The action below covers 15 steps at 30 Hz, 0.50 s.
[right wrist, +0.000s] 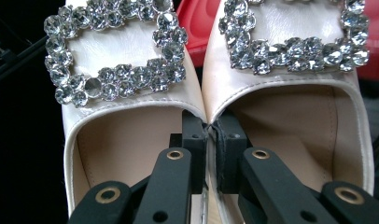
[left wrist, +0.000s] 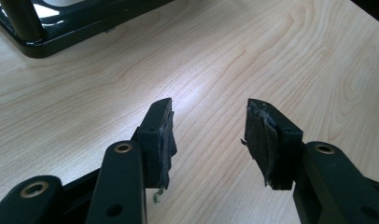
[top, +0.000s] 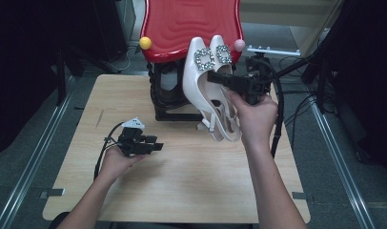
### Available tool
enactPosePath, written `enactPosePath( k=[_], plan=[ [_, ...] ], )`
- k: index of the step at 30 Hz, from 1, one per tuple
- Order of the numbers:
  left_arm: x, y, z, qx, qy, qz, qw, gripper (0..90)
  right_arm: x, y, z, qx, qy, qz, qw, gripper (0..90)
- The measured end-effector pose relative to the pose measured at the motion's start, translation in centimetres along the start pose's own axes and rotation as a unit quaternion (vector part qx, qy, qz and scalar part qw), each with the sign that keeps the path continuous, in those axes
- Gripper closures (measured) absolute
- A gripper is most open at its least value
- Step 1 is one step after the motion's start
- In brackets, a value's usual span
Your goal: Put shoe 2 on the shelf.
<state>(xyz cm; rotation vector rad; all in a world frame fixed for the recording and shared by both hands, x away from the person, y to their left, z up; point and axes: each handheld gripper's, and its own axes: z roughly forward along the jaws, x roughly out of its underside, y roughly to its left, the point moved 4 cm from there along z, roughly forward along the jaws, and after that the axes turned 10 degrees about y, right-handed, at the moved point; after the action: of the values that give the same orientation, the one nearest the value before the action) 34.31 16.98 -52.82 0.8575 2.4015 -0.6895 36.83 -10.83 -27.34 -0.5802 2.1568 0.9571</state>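
A pair of cream slingback shoes (top: 208,90) with square rhinestone buckles (top: 204,58) hangs in the air over the far side of the table, toes pointing away. My right gripper (top: 215,78) is shut on the two inner side walls of the shoes (right wrist: 207,122), pinching them together, one jaw inside each shoe. The buckles (right wrist: 115,51) glitter just beyond the jaws. My left gripper (top: 156,145) rests low over the wooden table (top: 191,162) at the left, jaws open with bare wood (left wrist: 208,140) between the worn pads.
A red wavy-topped stand (top: 191,24) on a black metal frame (top: 175,112) sits at the table's far edge, with a yellow knob (top: 145,43) and a pink knob (top: 239,45). The frame's corner (left wrist: 47,32) lies ahead of the left gripper. Cables trail on the floor.
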Motion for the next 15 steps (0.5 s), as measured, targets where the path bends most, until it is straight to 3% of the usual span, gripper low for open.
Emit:
enactPosePath(
  k=[15],
  plan=[
    [-0.1, -0.1, -0.1, 0.005, -0.002, 0.002, 1.0, 52.2, -6.0, 0.3, 0.0, 0.019, -0.02, 0.007, 0.9996, 86.2]
  ],
)
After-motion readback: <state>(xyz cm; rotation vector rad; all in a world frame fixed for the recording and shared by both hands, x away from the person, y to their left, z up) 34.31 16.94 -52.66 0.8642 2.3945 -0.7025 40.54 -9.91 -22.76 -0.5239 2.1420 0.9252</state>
